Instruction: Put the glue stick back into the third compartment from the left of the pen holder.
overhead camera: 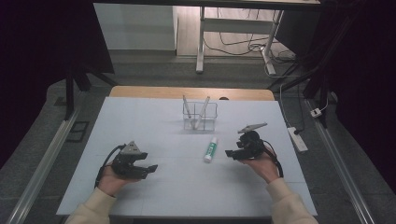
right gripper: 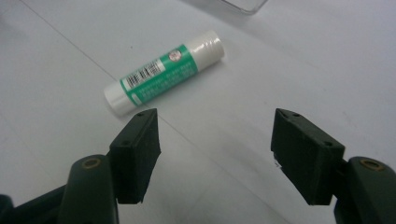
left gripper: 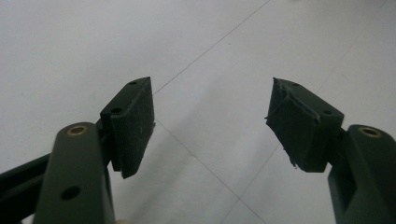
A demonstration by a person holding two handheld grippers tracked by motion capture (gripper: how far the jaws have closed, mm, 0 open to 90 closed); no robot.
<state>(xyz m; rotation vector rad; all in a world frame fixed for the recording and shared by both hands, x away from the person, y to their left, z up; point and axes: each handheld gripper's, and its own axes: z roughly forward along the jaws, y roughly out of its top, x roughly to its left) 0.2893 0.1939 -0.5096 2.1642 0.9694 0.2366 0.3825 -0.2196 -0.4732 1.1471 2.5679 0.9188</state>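
A green and white glue stick (overhead camera: 211, 149) lies flat on the white table (overhead camera: 187, 186), just in front of a clear wire-frame holder (overhead camera: 200, 115) with two white pens standing in it. My right gripper (overhead camera: 232, 153) sits to the right of the stick, open, jaws pointing left toward it. In the right gripper view the glue stick (right gripper: 163, 72) lies a little beyond the open gripper (right gripper: 215, 144). My left gripper (overhead camera: 150, 170) rests at the front left, open with nothing between its jaws; in its own view the gripper (left gripper: 210, 121) faces bare table.
A corner of the clear holder (right gripper: 243, 4) shows at the top of the right gripper view. A wooden table edge (overhead camera: 191, 92) lies behind the white surface. Desk legs and cables stand on the floor farther back; a power strip (overhead camera: 297, 139) lies at the right.
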